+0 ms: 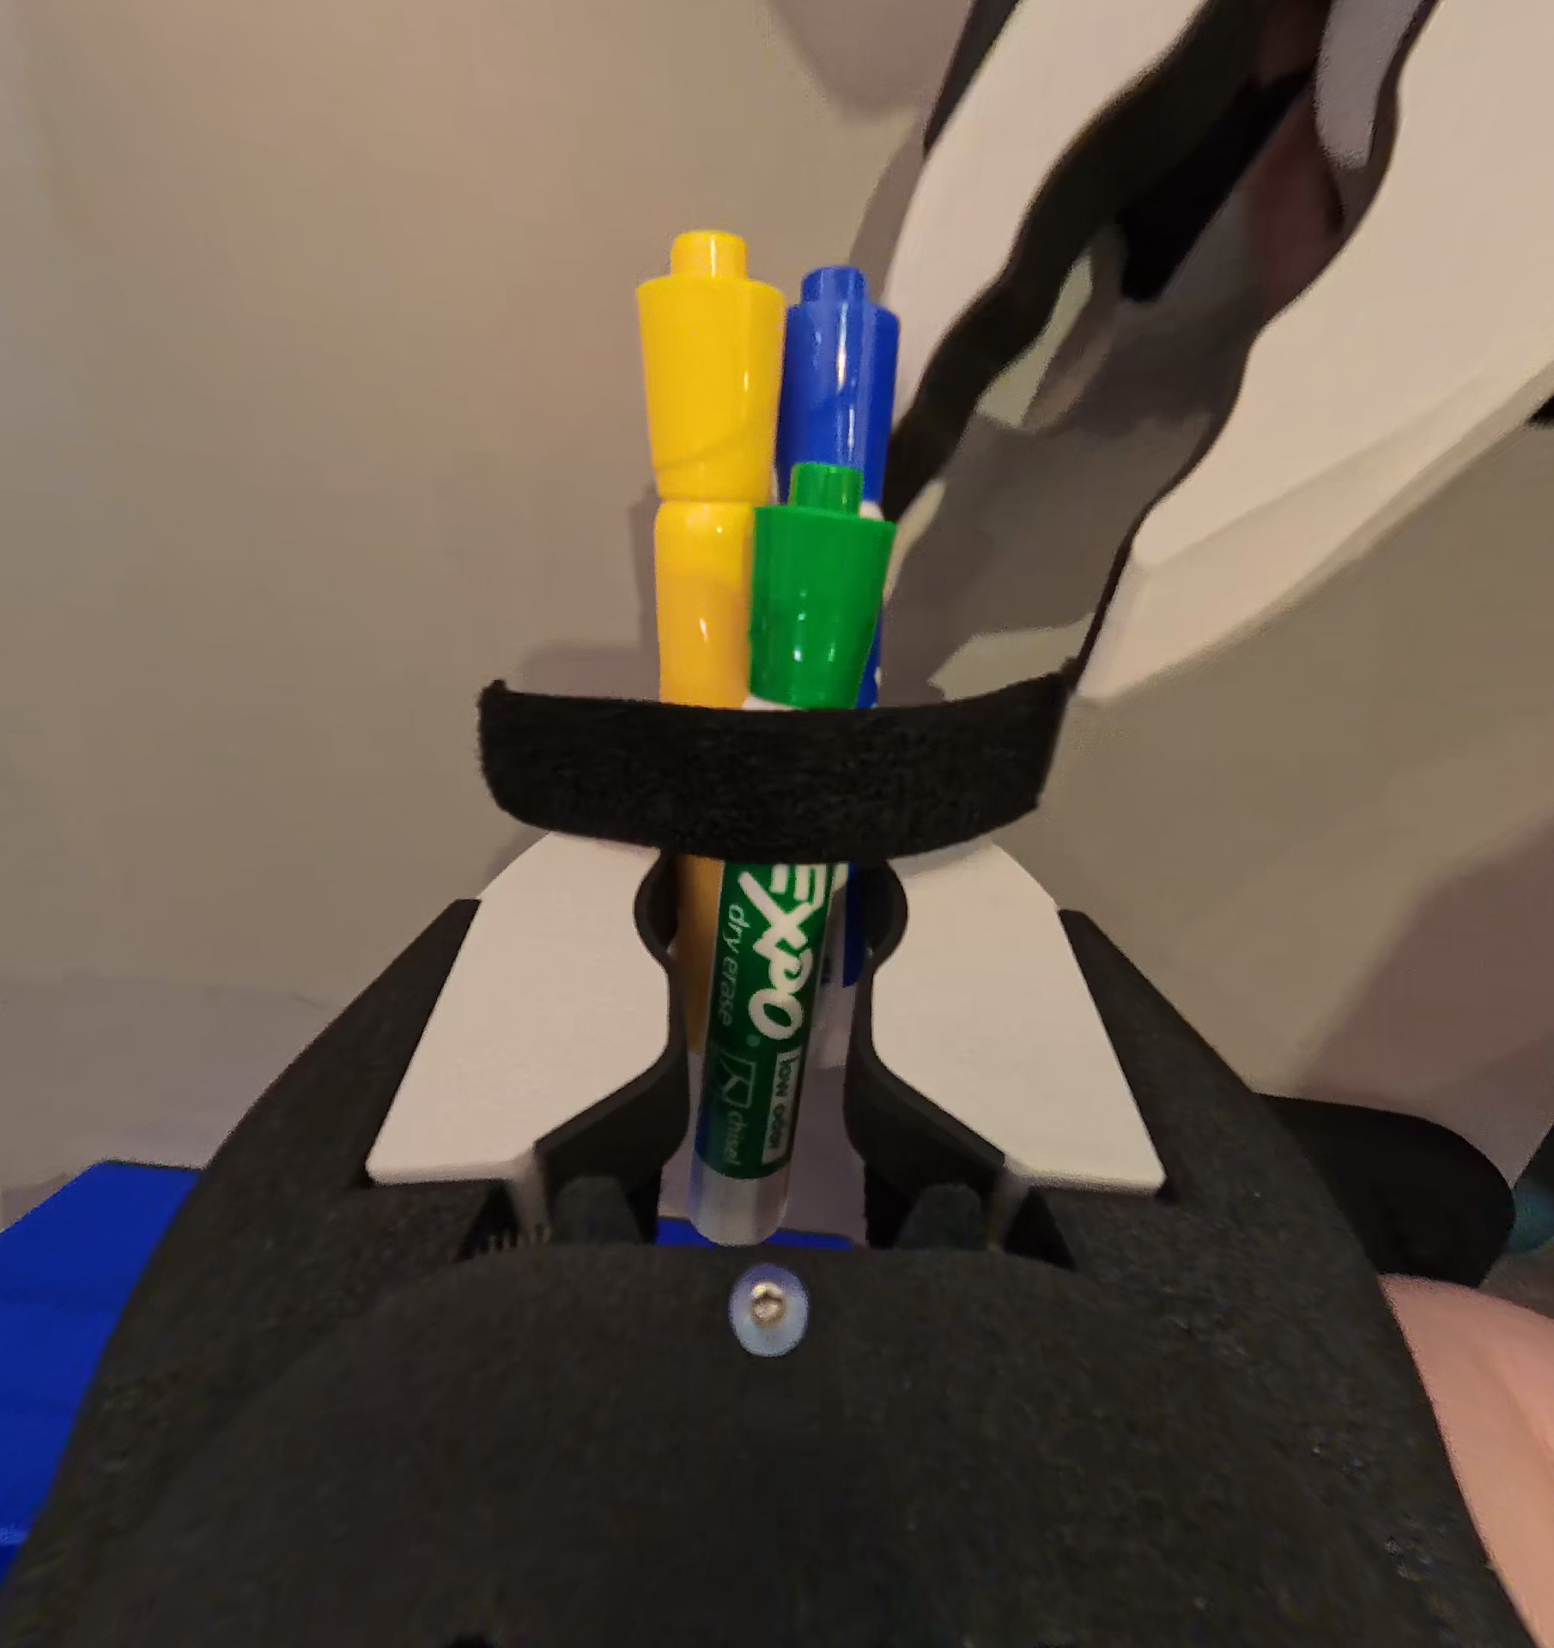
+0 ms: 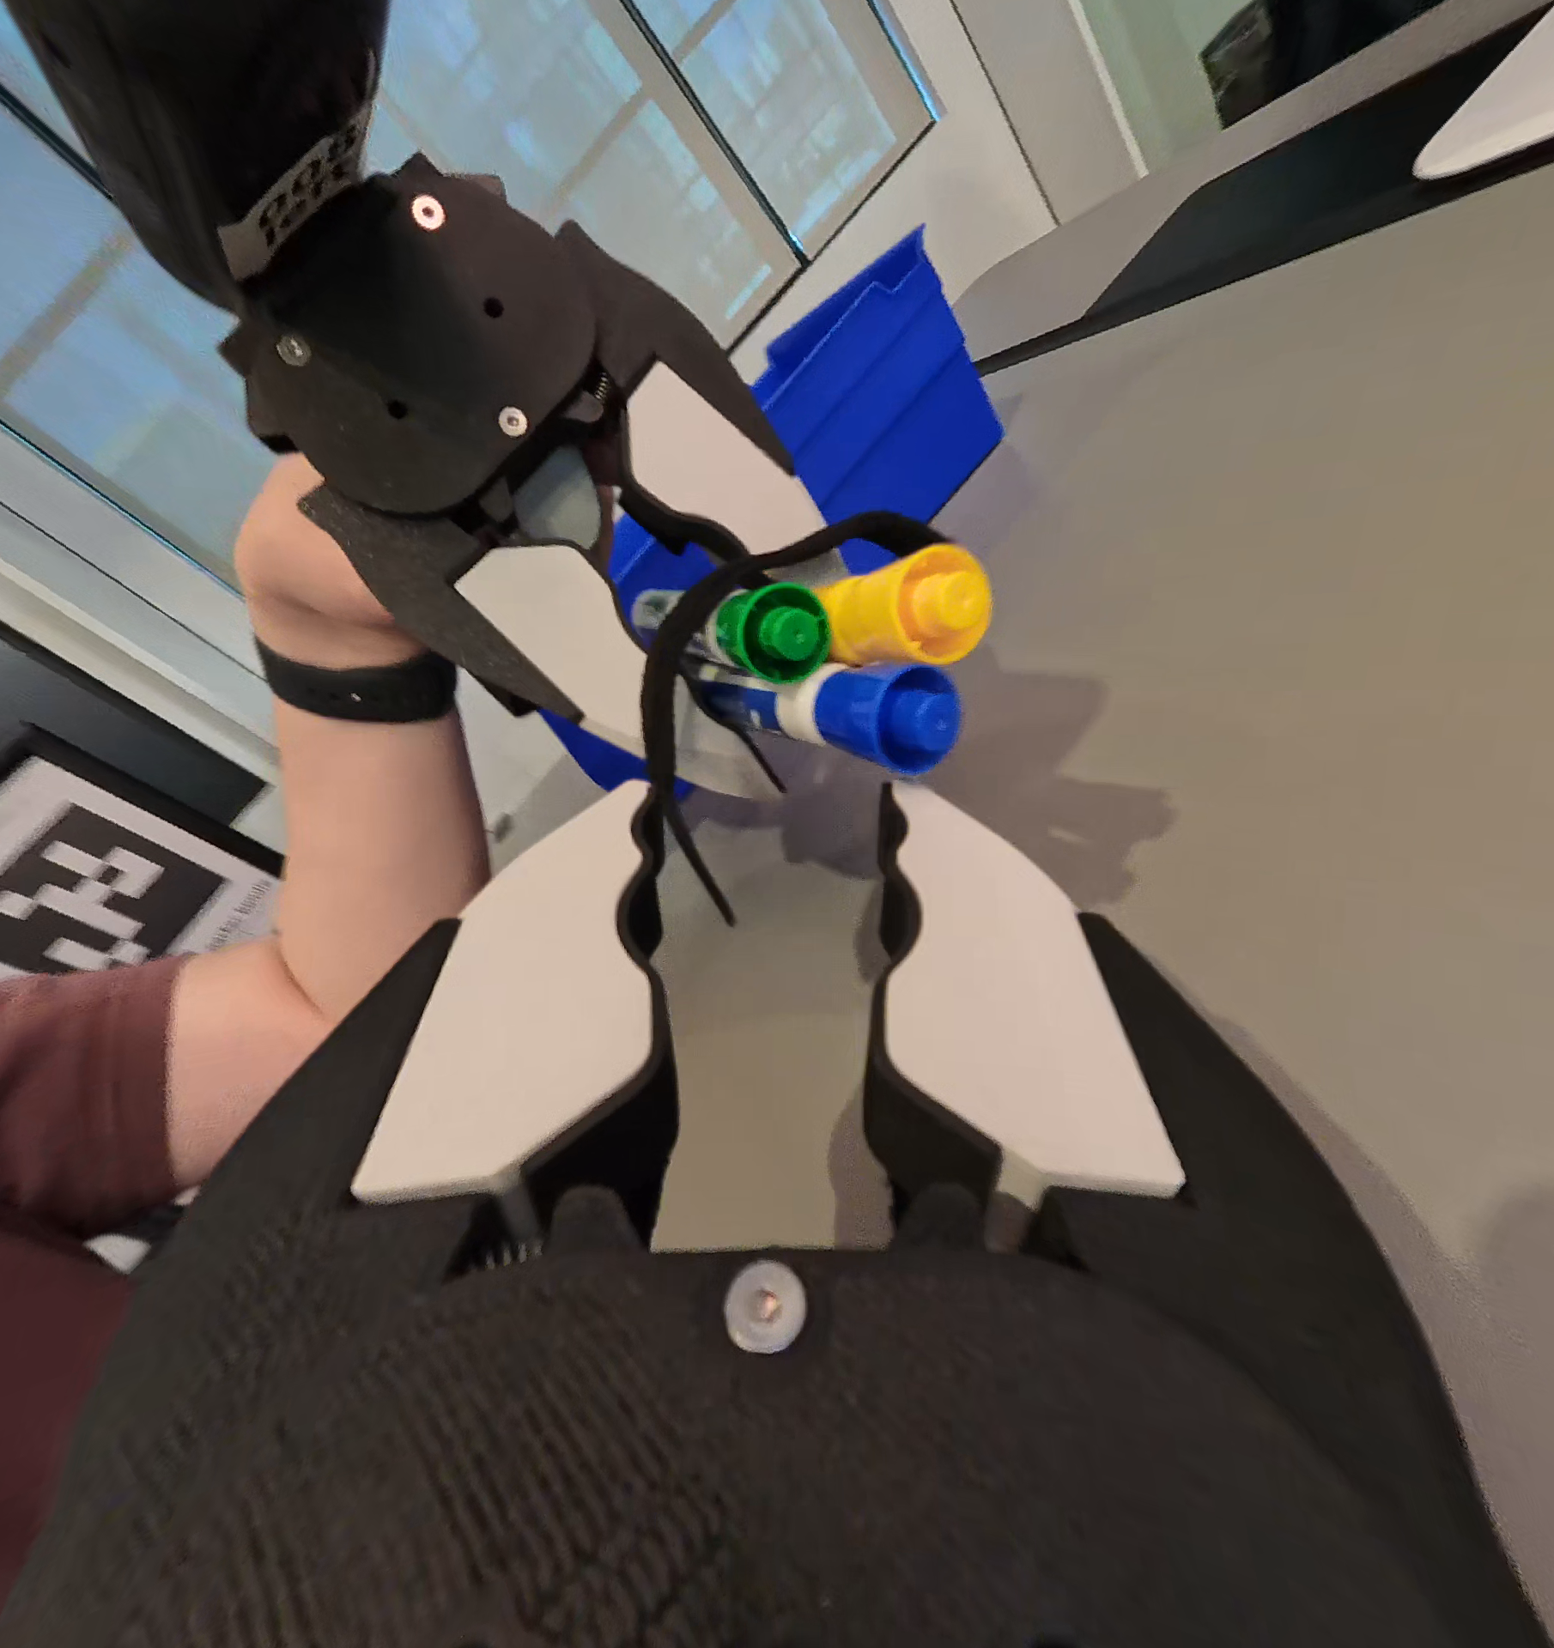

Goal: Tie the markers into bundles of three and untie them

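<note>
Three markers: yellow marker (image 1: 711, 499), blue marker (image 1: 840, 392) and green marker (image 1: 809, 606), upright, side by side, clamped in the left tool (image 1: 769, 901), lifted above the grey surface (image 2: 1291, 624).
Strap: black strap (image 1: 769, 767) looped loosely around the markers, one end near the right tool (image 2: 760, 856).
Right tool: parted, gripping nothing, strap tail dangling by one finger.
Slip risk: green marker sitting lower than the others; could slide out with any slackened squeeze.
Strap risk: loose loop, likely to spring open or drop if pulled askew.
Bin: blue bin (image 2: 880, 374) behind, no catch for a dropped marker.

Marker barrels (image 1: 760, 1025) — claw-hidden, strap-hidden
</note>
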A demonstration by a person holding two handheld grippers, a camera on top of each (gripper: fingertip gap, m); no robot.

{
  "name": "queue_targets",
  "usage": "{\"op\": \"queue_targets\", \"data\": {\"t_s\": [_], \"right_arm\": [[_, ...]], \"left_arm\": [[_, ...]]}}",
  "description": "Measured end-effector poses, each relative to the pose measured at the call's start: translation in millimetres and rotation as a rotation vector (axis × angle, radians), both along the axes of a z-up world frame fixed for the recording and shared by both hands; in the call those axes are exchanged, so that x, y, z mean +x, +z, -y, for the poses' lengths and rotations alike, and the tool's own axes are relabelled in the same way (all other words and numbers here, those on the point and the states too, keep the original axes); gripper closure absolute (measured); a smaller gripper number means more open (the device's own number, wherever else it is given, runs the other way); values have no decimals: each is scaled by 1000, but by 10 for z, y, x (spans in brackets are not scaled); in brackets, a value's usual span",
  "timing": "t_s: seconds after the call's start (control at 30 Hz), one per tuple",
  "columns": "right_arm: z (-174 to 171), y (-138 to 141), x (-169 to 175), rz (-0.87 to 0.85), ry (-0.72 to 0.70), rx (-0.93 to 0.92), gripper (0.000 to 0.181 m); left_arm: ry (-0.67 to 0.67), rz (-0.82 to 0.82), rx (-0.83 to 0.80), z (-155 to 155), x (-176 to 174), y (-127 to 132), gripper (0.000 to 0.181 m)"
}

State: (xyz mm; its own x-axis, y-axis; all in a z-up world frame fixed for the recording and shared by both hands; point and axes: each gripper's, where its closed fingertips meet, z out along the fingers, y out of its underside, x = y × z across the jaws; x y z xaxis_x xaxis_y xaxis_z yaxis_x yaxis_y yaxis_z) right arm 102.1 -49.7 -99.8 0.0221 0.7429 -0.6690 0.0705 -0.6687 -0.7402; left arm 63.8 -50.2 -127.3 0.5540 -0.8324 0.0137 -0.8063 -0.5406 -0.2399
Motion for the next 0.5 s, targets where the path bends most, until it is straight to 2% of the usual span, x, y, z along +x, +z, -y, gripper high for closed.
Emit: {"op": "queue_targets", "data": {"t_s": [0.1,0.17,0.2,0.27,0.33,0.43,0.5], "right_arm": [[-88,87,212,2,-28,163,124],[-158,270,365,-37,-33,291,113],[-123,410,429,-95,9,357,112],[-45,680,528,-212,86,448,97],[-18,872,538,-268,137,476,96],[-155,735,394,-159,173,422,95],[-239,649,338,-176,189,307,95]], "left_arm": [[-29,-16,0,52,-10,21,143],[-43,-20,10,70,0,50,143],[-46,-17,8,85,13,66,143],[-60,-17,23,99,37,100,143],[-75,-23,38,109,61,133,143],[-77,-8,88,72,116,215,143],[-91,-8,115,67,138,253,143]]}}
